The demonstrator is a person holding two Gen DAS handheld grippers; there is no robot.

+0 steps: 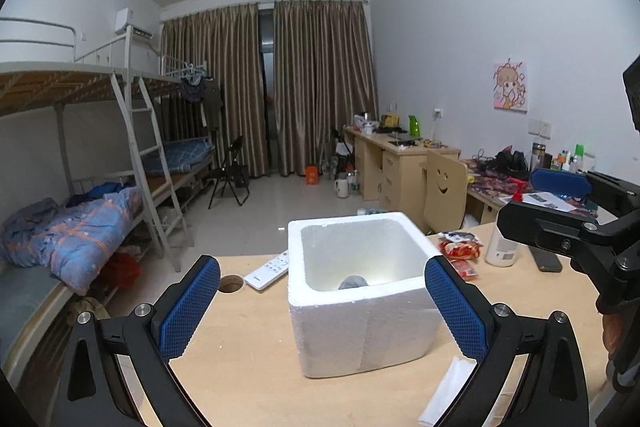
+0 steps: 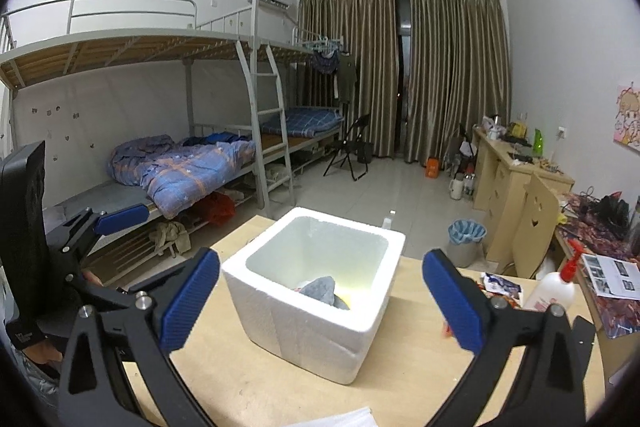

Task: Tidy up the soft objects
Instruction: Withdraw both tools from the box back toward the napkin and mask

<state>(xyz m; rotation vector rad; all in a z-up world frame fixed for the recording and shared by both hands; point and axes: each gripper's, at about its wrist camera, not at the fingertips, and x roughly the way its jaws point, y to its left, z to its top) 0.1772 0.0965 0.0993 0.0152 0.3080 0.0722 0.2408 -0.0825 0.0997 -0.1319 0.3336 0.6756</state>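
Grey cloth (image 2: 320, 289) lies bundled at the bottom of the white foam box (image 2: 296, 323), with a bit of yellow showing just beside it; from the left wrist view only a grey hump (image 1: 354, 281) peeks over the near wall of the box (image 1: 360, 331). Box stands upright, open-topped, on the pale wooden worktop (image 1: 248, 379).

Left tongs (image 1: 322, 307): blue pads wide apart, nothing between them, held short of the box, pointed at it. Right tongs (image 2: 322, 301): likewise spread, empty, facing the box from the other side.

Beside the box on the worktop: white remote (image 1: 267, 269) to its left, near a round hole (image 1: 231, 283) in the top; red snack packets (image 1: 460, 247) to its right, then a white bottle with a red spray top (image 2: 554, 287) and a dark phone (image 1: 546, 261). Clear plastic wrapper (image 1: 448, 391) lies at the near edge.
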